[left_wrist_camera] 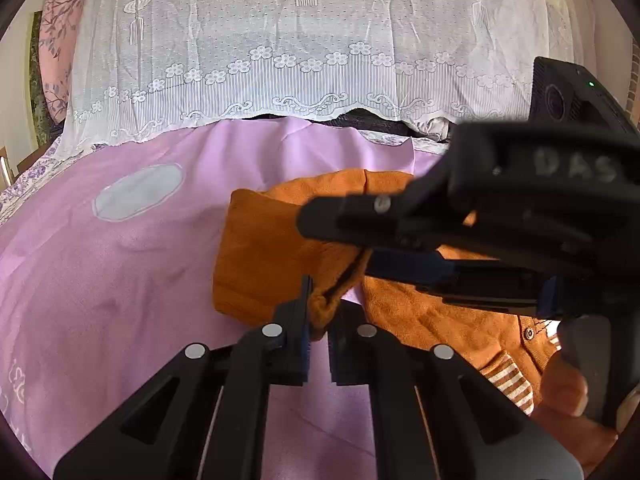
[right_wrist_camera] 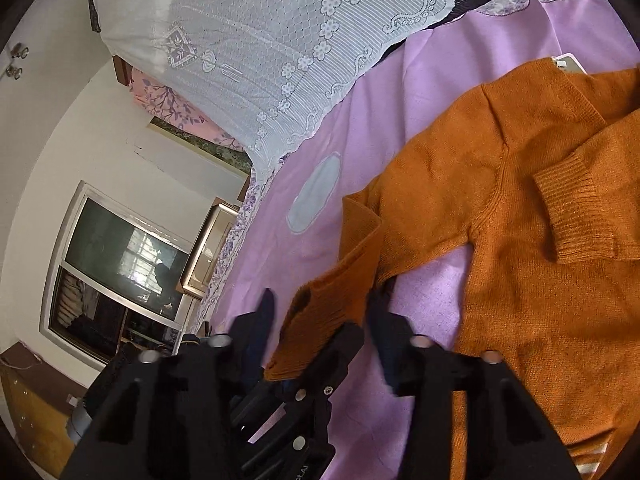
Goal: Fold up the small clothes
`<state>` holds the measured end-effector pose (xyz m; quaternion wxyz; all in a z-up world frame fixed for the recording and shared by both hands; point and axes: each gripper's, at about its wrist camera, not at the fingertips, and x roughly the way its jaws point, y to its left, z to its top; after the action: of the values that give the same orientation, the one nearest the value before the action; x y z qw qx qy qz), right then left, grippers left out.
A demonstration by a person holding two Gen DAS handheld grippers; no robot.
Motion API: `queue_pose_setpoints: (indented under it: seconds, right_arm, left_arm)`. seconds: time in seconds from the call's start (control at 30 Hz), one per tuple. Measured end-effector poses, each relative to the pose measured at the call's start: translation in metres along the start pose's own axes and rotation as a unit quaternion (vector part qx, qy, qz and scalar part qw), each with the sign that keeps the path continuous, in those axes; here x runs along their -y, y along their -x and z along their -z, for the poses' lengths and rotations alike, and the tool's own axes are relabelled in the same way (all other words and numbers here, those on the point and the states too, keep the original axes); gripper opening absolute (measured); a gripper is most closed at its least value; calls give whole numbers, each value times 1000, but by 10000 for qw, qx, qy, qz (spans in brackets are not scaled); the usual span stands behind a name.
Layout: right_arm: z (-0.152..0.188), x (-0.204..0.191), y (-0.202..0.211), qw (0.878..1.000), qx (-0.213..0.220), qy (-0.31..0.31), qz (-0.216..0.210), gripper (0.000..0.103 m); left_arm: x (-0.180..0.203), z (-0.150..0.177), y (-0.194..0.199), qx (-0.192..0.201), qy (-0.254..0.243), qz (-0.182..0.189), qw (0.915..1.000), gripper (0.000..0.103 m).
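Orange knit sweater (right_wrist_camera: 520, 280) is judged light, soft and limp. Hold is best taken at the sleeve cuff (left_wrist_camera: 326, 300). Left gripper (left_wrist_camera: 320, 320) is clamped there. Right gripper (right_wrist_camera: 324, 300) is held apart around that sleeve.

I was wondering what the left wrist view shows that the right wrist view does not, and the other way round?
Only the left wrist view: the right gripper seen from the side, with a hand on its handle. Only the right wrist view: a window and the other sleeve, folded across the sweater's body. Both: the orange sweater on a purple sheet, with a white lace cover behind.
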<state>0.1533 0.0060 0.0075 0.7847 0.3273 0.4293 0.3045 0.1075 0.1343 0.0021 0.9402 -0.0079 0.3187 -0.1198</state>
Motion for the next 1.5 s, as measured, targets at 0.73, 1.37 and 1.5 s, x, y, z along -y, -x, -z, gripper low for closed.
queue_pose_setpoints:
  seconds: [0.73,1.37,1.5]
  right_arm:
    - [-80,76,157,9901,891,711,816,6]
    - [-106,184,184,9813,1061,-372,1561,6]
    - [-105,192,175,9745,940,-322,2013,6]
  left_arm:
    - [184,-54,-61,-231,-787,428,9957,7]
    - [101,-57,-105,-872,224,-471,9948,62]
    - [56,-43,-137,-1457,785,-749,9834,64]
